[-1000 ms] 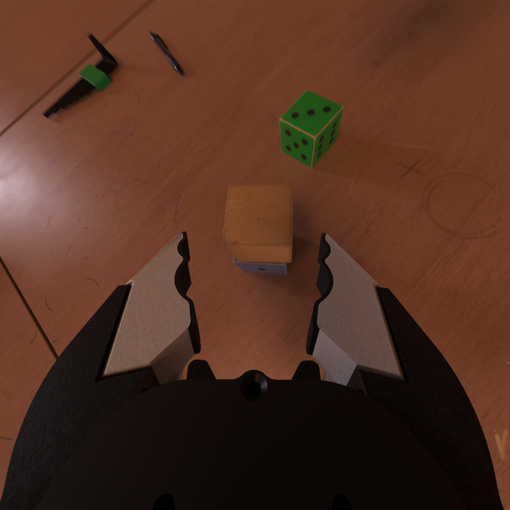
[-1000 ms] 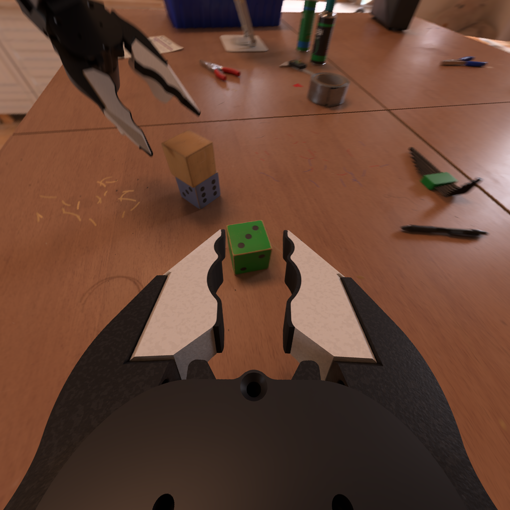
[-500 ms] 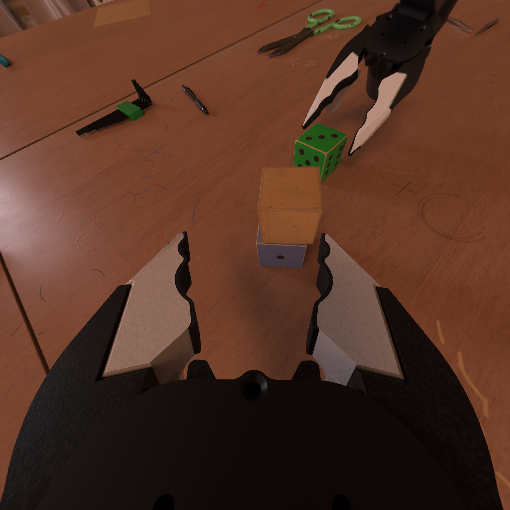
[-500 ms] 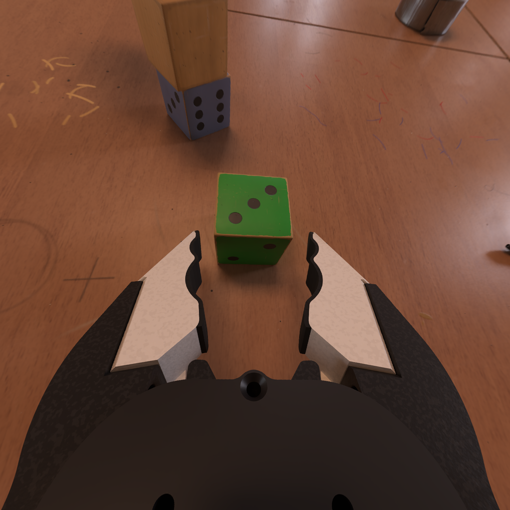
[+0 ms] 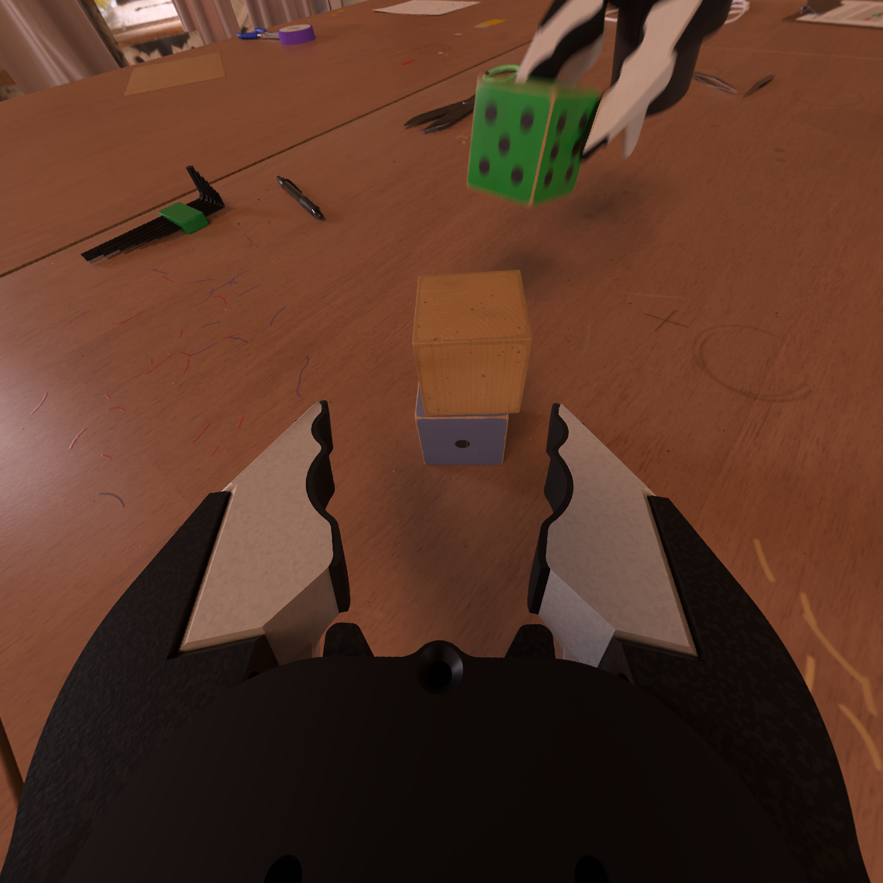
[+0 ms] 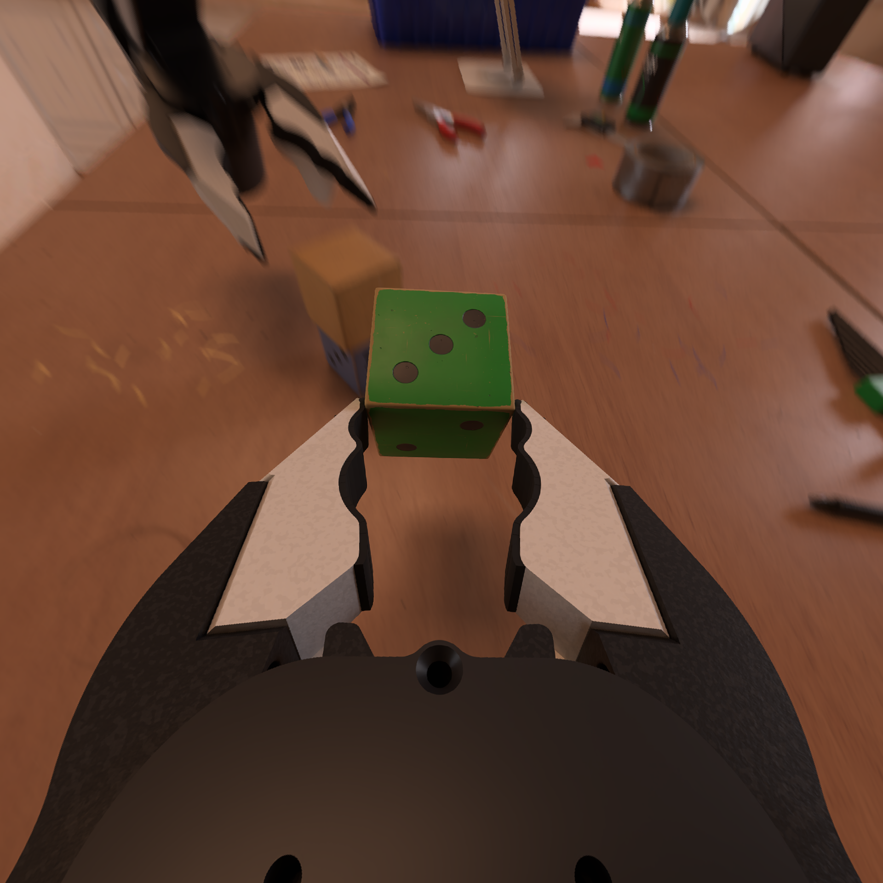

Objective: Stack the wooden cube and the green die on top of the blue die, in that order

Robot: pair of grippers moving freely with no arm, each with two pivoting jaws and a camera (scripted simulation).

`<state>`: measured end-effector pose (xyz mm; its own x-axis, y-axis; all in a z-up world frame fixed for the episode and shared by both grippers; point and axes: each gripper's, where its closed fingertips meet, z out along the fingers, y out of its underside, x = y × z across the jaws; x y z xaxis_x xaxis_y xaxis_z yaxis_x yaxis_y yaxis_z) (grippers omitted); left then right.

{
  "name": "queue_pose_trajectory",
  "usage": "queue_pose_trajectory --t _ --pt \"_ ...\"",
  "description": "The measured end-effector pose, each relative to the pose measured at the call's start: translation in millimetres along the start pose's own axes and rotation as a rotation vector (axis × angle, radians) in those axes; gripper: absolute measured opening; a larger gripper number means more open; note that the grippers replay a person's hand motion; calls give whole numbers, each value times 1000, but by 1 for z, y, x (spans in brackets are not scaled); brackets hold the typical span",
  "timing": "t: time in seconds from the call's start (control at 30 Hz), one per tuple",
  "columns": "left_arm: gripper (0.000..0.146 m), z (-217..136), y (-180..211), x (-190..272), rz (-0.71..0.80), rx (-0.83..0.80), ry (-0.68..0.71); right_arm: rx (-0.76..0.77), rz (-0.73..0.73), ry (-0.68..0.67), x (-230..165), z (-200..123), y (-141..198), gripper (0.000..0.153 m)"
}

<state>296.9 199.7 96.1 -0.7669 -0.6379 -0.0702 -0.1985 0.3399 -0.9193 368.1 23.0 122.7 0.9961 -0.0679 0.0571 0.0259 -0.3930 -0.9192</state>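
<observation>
The wooden cube stands on the blue die on the table. My left gripper is open and empty, just short of this stack. My right gripper is shut on the green die and holds it in the air above the table. In the left wrist view the green die hangs beyond and above the stack, with the right gripper behind it. In the right wrist view the stack of wooden cube and blue die is blurred, beyond the die to the left, with the left gripper above it.
A set of black hex keys with a green holder and a pen lie far left in the left wrist view. A roll of tape, red pliers, bottles and a blue bin stand at the back.
My right gripper has shut on the green die and lifted it off the table. My left gripper has drawn back and tilted up from the stack.
</observation>
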Motion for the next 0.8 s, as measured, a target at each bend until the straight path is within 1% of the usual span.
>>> queue_pose_trajectory --t 0.07,0.1,0.2,0.27,0.33,0.4,0.53,0.8 --pt "91 0 3 0 19 -11 -6 84 -26 -63 -23 10 -41 61" --pt "91 0 5 0 22 -15 -10 101 -66 -108 -36 17 -56 60" --pt "92 1 12 -3 -8 -26 -5 48 -217 -214 -60 49 -78 60" --pt "92 2 16 -3 -25 -28 3 -11 -259 -251 -62 71 -80 61" --pt "91 3 19 -4 -21 -42 0 -67 -246 -311 -63 89 -79 61" --pt "92 4 22 -3 -15 -58 2 -89 -241 -343 -62 101 -79 61" --pt "92 6 23 0 -11 -62 16 -106 -224 -361 -58 111 -76 61" --pt "91 5 23 2 -4 -64 27 -159 -206 -370 -55 116 -64 61"
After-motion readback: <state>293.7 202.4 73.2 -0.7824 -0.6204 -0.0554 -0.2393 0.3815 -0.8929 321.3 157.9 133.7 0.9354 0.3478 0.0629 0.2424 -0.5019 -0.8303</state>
